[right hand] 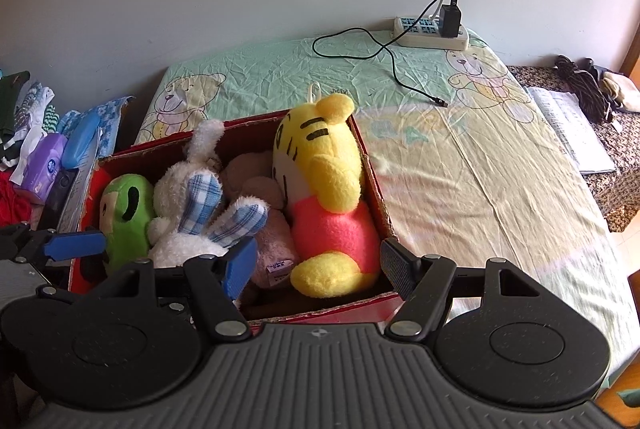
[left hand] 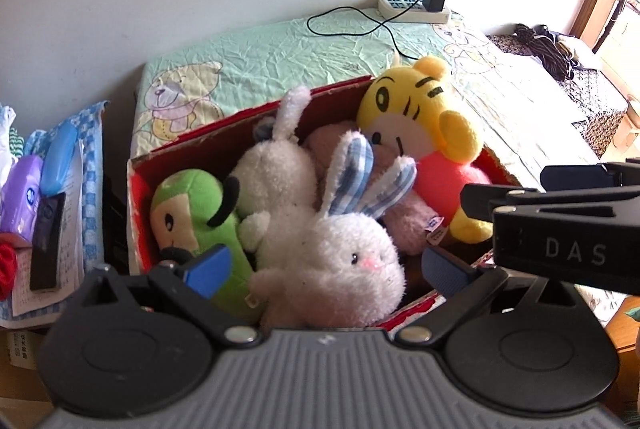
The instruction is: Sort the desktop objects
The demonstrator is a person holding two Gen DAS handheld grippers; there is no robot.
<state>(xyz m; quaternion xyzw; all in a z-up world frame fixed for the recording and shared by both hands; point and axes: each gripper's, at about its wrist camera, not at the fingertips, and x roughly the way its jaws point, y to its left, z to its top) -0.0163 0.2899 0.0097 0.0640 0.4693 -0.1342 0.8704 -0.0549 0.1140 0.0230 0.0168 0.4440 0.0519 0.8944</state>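
White and fluffy, the rabbit faces us between our left gripper's spread fingers, checked ears pointing up; our right gripper is spread too.

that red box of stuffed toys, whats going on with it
A person is holding two handheld grippers over a red box that sits on a bed with a bear-print sheet. The box is packed with plush toys: a yellow tiger, a white bunny with plaid ears, a green toy, another white plush and a pinkish one. The left gripper and the right gripper are both open and empty, hovering at the box's near edge. No toys lie on the sheet.
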